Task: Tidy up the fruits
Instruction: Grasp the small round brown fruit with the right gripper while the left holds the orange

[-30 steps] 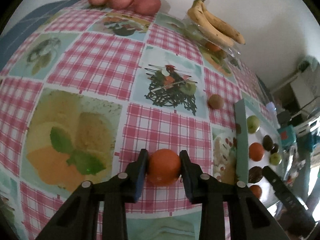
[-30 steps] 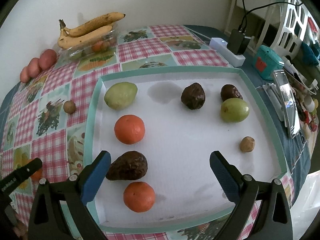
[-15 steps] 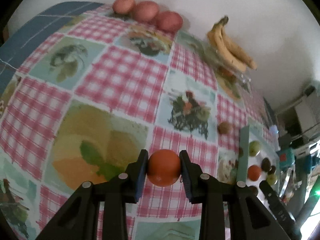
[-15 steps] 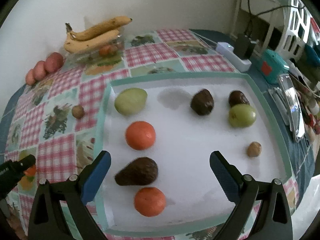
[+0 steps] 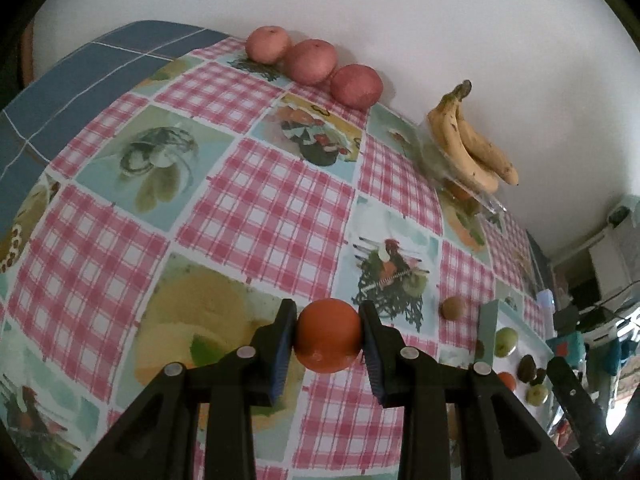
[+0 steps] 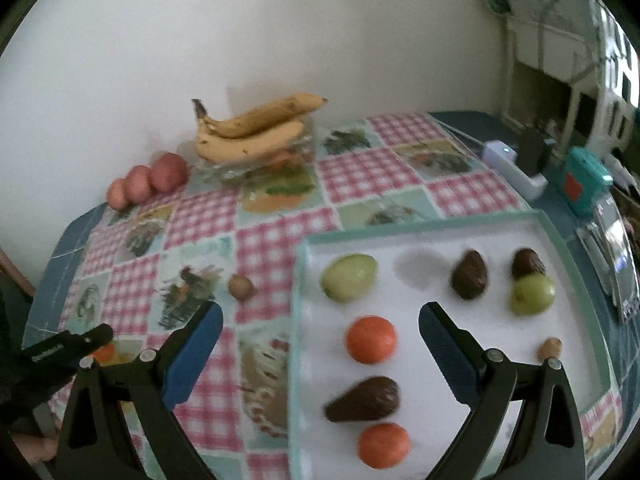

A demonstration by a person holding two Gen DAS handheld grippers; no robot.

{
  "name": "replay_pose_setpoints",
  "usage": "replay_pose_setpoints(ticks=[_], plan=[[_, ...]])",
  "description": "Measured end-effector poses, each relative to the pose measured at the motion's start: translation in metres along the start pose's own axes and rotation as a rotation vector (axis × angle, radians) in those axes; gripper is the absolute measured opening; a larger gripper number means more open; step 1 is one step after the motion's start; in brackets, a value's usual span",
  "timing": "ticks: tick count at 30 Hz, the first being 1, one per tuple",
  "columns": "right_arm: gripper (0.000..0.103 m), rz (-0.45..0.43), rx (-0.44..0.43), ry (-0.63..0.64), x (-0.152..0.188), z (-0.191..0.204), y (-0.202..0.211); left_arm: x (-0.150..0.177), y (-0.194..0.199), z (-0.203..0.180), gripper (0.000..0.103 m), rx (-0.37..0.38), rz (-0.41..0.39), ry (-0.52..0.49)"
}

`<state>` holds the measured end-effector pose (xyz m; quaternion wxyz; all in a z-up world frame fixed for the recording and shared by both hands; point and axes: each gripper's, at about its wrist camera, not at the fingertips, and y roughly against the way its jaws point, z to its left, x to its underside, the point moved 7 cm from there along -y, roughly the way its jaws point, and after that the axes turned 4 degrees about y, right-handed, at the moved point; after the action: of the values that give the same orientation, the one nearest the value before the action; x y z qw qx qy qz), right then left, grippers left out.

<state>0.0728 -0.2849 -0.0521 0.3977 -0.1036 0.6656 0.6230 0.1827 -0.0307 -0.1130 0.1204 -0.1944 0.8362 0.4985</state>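
Observation:
My left gripper (image 5: pixel 328 340) is shut on an orange (image 5: pixel 328 335) and holds it above the checked tablecloth. My right gripper (image 6: pixel 320 350) is open and empty, hovering over the left edge of the teal-rimmed white tray (image 6: pixel 298 320). The tray holds two oranges (image 6: pixel 371 339), a green fruit (image 6: pixel 349 278), another green fruit (image 6: pixel 533 294), dark avocados (image 6: pixel 366 399) and a small brown fruit (image 6: pixel 550 349). A brown kiwi (image 6: pixel 241 287) lies on the cloth left of the tray; it also shows in the left wrist view (image 5: pixel 453 307).
Three red apples (image 5: pixel 312 62) sit at the back by the wall. Bananas (image 5: pixel 468 144) lie on a clear container. A white power strip (image 6: pixel 516 168), a teal box (image 6: pixel 586 180) and a phone (image 6: pixel 622 256) are right of the tray.
My left gripper has lifted the orange higher off the cloth. My right gripper has moved up and back, toward the tray's left edge, staying open.

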Motion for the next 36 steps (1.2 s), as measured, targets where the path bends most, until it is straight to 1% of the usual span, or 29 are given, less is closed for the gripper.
replay_pose_setpoints(ticks=[3, 5, 7, 9, 11, 14, 17, 21, 23, 27, 28, 32, 36], plan=[[0.097, 0.015, -0.054, -0.002, -0.005, 0.017, -0.008, -0.007, 0.0, 0.002, 0.034, 0.008, -0.011, 0.014], [0.091, 0.037, -0.082, 0.011, -0.007, 0.029, -0.016, -0.012, -0.001, 0.005, 0.034, 0.01, -0.018, 0.024], [0.089, 0.057, -0.087, 0.036, -0.01, 0.041, -0.025, -0.017, -0.001, 0.007, 0.034, 0.015, -0.025, 0.031], [0.084, 0.076, -0.097, 0.044, -0.01, 0.048, -0.033, -0.021, -0.003, 0.007, 0.034, 0.018, -0.026, 0.033], [0.074, 0.112, -0.106, 0.049, -0.01, 0.058, -0.045, -0.023, -0.008, 0.008, 0.034, 0.017, -0.023, 0.036], [0.071, 0.164, -0.11, 0.051, -0.009, 0.067, -0.064, -0.027, -0.016, 0.011, 0.034, 0.013, -0.014, 0.046], [0.065, 0.197, -0.101, 0.076, -0.009, 0.075, -0.08, -0.031, -0.022, 0.016, 0.034, 0.018, -0.008, 0.066], [0.06, 0.245, -0.075, 0.094, -0.007, 0.077, -0.101, -0.035, -0.026, 0.02, 0.034, 0.026, -0.001, 0.092], [0.056, 0.27, -0.057, 0.083, -0.004, 0.074, -0.113, -0.036, -0.028, 0.021, 0.034, 0.023, 0.0, 0.092], [0.054, 0.309, -0.054, 0.05, 0.002, 0.072, -0.131, -0.035, -0.035, 0.022, 0.034, 0.014, 0.012, 0.097], [0.054, 0.291, -0.039, 0.064, 0.001, 0.073, -0.133, -0.035, -0.036, 0.023, 0.034, 0.012, 0.016, 0.1], [0.053, 0.287, -0.014, 0.106, -0.002, 0.075, -0.138, -0.035, -0.04, 0.026, 0.034, 0.008, 0.024, 0.116], [0.048, 0.28, 0.034, 0.168, -0.001, 0.077, -0.14, -0.035, -0.04, 0.026, 0.034, 0.008, 0.026, 0.12]])
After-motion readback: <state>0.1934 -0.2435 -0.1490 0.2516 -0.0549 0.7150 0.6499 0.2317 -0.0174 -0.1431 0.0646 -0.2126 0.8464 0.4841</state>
